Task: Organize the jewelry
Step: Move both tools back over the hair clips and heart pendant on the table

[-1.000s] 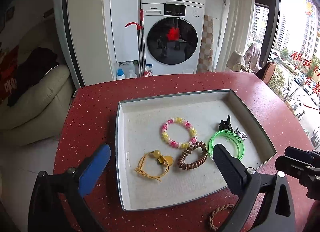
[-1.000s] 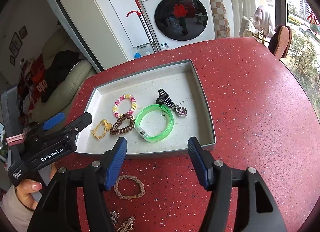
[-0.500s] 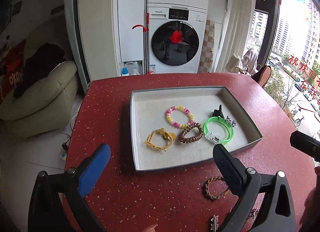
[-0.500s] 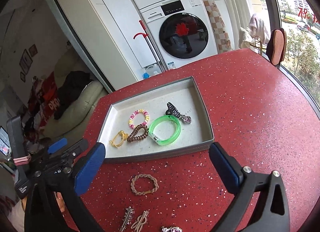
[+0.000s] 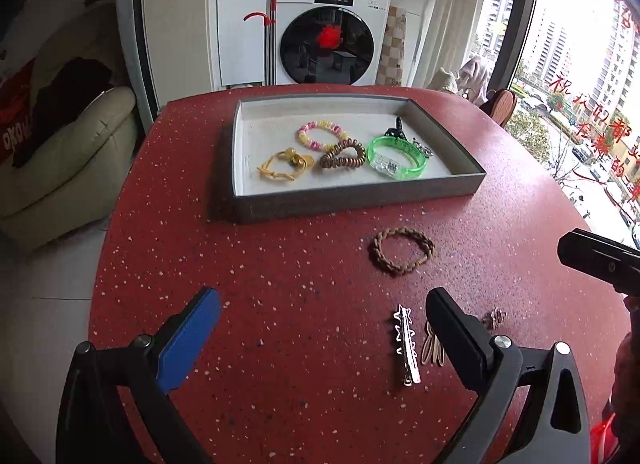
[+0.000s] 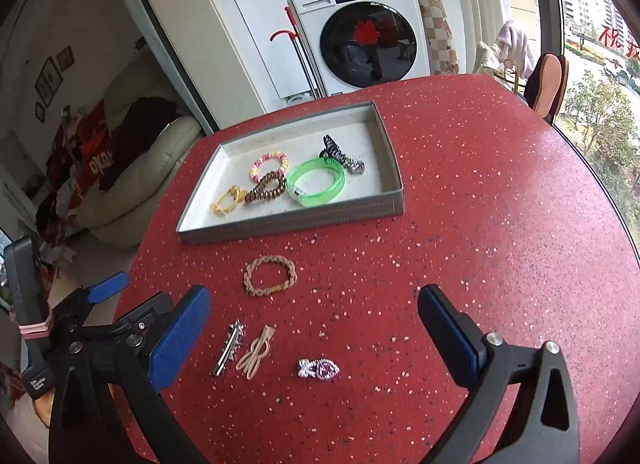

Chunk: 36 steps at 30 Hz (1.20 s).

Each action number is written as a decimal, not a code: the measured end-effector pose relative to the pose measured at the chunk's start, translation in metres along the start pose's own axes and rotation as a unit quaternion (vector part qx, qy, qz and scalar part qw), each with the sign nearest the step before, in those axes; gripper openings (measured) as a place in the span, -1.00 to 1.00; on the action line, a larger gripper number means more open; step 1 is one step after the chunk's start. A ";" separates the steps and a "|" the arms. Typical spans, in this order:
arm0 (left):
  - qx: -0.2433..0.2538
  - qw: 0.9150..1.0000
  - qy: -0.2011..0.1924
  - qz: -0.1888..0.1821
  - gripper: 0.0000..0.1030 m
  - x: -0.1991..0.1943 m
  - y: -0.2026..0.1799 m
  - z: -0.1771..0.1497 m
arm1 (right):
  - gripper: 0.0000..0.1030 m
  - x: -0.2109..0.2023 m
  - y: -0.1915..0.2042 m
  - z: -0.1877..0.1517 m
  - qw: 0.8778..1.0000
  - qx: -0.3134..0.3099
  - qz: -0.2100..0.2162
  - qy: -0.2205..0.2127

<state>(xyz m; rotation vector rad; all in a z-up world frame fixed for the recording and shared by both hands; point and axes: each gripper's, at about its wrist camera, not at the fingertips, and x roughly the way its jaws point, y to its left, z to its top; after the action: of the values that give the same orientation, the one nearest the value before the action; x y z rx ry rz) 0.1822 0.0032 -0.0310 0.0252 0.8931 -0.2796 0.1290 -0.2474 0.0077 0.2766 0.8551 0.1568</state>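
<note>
A grey tray (image 5: 360, 196) (image 6: 288, 222) on the red table holds a green bangle (image 5: 395, 158) (image 6: 317, 183), a bead bracelet (image 5: 322, 134), a brown coil tie (image 5: 342, 155), a yellow tie (image 5: 282, 166) and a black claw clip (image 6: 335, 149). In front of the tray lie a braided brown bracelet (image 5: 401, 250) (image 6: 270, 275), a silver hair clip (image 5: 407, 344) (image 6: 229, 348), a beige clip (image 6: 257, 351) and a sparkly clip (image 6: 318, 368). My left gripper (image 5: 322, 328) is open, over bare table left of the silver clip. My right gripper (image 6: 314, 328) is open, with the loose clips lying between its fingers on the table below.
The round red table (image 6: 500, 224) drops off at the left and right. Behind it stand a washing machine (image 5: 328, 36), a cream sofa (image 5: 68, 152) and a window at the right. A person's hand holds the left gripper's handle (image 6: 36, 344).
Both grippers pulled back from the tray toward the table's near side; the loose bracelet and clips came into view. The right gripper's jaws went from partly open to wide.
</note>
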 end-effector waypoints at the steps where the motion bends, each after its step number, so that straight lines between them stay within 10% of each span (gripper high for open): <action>1: 0.003 1.000 0.006 -0.002 1.00 0.000 -0.002 -0.006 | 1.00 0.002 0.000 -0.007 1.000 -0.006 -0.003 0.008; 21: 0.041 0.997 0.063 0.001 1.00 0.028 -0.023 -0.034 | 0.96 0.018 0.012 -0.066 0.989 -0.120 -0.056 0.064; 36: 0.046 0.996 0.075 0.031 1.00 0.048 -0.022 -0.025 | 0.55 0.042 0.014 -0.067 0.986 -0.128 -0.059 0.084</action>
<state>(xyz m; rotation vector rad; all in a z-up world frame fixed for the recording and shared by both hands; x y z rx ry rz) 0.1860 -0.0258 -0.0822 0.1600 1.0257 -0.2640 0.1050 -0.2115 -0.0598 -0.0288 1.0051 0.1793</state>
